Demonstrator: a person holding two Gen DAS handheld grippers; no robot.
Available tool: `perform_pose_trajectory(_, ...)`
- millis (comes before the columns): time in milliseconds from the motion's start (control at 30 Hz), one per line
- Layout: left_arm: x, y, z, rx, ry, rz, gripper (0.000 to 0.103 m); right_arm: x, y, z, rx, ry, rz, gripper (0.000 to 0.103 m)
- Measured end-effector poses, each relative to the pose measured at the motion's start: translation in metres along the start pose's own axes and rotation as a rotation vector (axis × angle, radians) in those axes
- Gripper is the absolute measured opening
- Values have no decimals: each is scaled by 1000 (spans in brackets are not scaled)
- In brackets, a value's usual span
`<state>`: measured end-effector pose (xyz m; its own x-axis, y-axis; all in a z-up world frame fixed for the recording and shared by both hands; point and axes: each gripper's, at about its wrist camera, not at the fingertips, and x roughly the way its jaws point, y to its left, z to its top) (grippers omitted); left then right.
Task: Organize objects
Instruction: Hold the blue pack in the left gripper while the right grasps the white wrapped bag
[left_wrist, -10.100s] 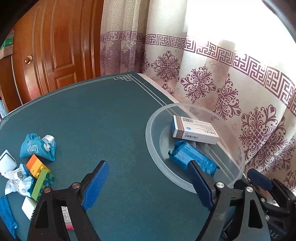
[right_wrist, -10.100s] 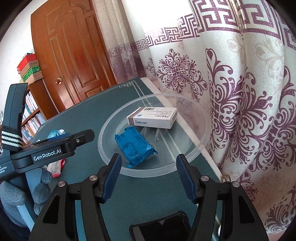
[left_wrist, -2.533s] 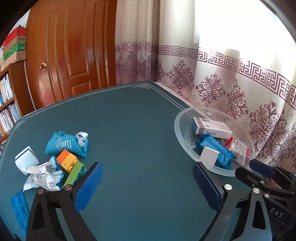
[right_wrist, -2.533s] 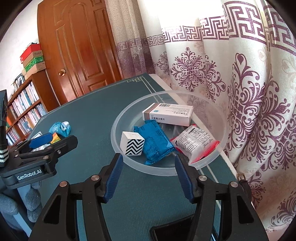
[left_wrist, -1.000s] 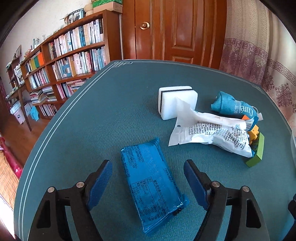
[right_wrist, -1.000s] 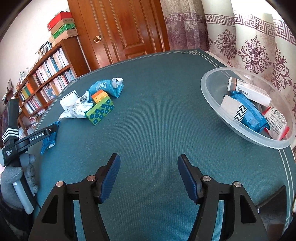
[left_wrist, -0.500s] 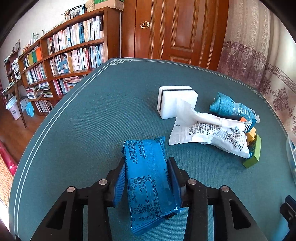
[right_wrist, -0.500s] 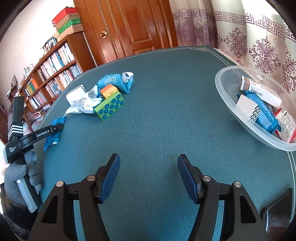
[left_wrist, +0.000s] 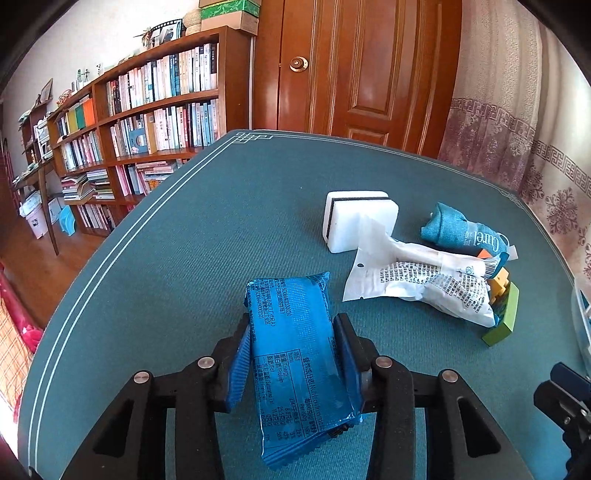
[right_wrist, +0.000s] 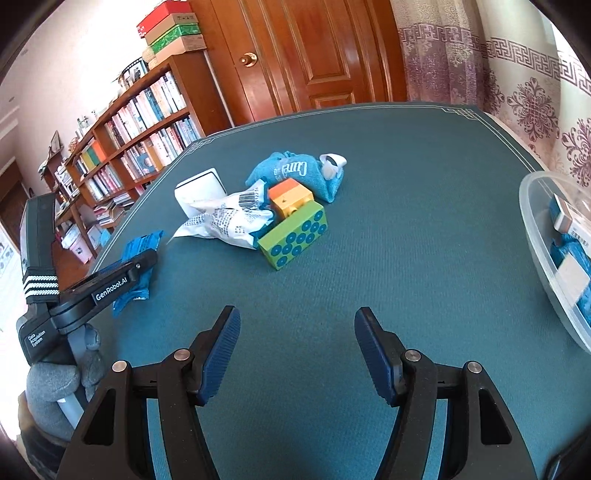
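Left wrist view: jaws pinch crinkly blue foil packet (left_wrist: 295, 354).

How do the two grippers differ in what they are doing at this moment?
The left gripper is shut on the blue packet; the right gripper is open and empty. The left sits at the table's edge; the right hangs above bare cloth. Both have blue pads.

Clutter on worktop (right_wrist: 388, 229), bowl (right_wrist: 532, 206) far right.
Wrapper (right_wrist: 225, 221) before sponge (right_wrist: 201, 190); bricks (right_wrist: 293, 236) right of it; pouch (right_wrist: 295, 171) behind.
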<state>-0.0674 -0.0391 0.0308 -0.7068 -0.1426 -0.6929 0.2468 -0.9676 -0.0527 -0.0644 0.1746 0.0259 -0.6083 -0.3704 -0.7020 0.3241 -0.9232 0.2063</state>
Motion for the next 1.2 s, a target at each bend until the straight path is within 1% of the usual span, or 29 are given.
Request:
perform_pose_trajectory(167, 0, 5, 2, -23, 0, 13, 45, 14, 24, 27, -108, -40, 4, 66)
perform_pose_trajectory(233, 1, 7, 2, -33, 3, 10, 45, 19, 35, 40, -150, -52, 22, 66)
perform_pose_trajectory(367, 4, 6, 1, -32, 0, 13, 45, 31, 61, 63, -251, -59, 72, 66)
perform_pose_trajectory(500, 4, 12, 1, -67, 0, 10, 45, 51, 81, 79, -350, -56, 76, 66)
perform_pose_trajectory(600, 4, 14, 1, -78, 0, 14, 45, 71, 83, 88, -366, -45, 27, 66)
perform_pose_trajectory(700, 4, 15, 1, -86, -4, 16, 45, 89, 75, 96, -310, 22, 77, 66)
perform_pose_trajectory(767, 4, 17, 1, -95, -4, 18, 45, 96, 68, 98, -286, 64, 127, 66)
perform_pose_trajectory(933, 4, 21, 2, -119, -2, 23, 45, 100, 66, 87, -304, 146, 180, 66)
perform_pose_trajectory(1067, 4, 20, 1, -117, -5, 26, 45, 99, 71, 73, -337, 181, 182, 66)
perform_pose_trajectory(1200, 3, 19, 2, -114, -7, 27, 45, 105, 76, 63, -344, 189, 158, 66)
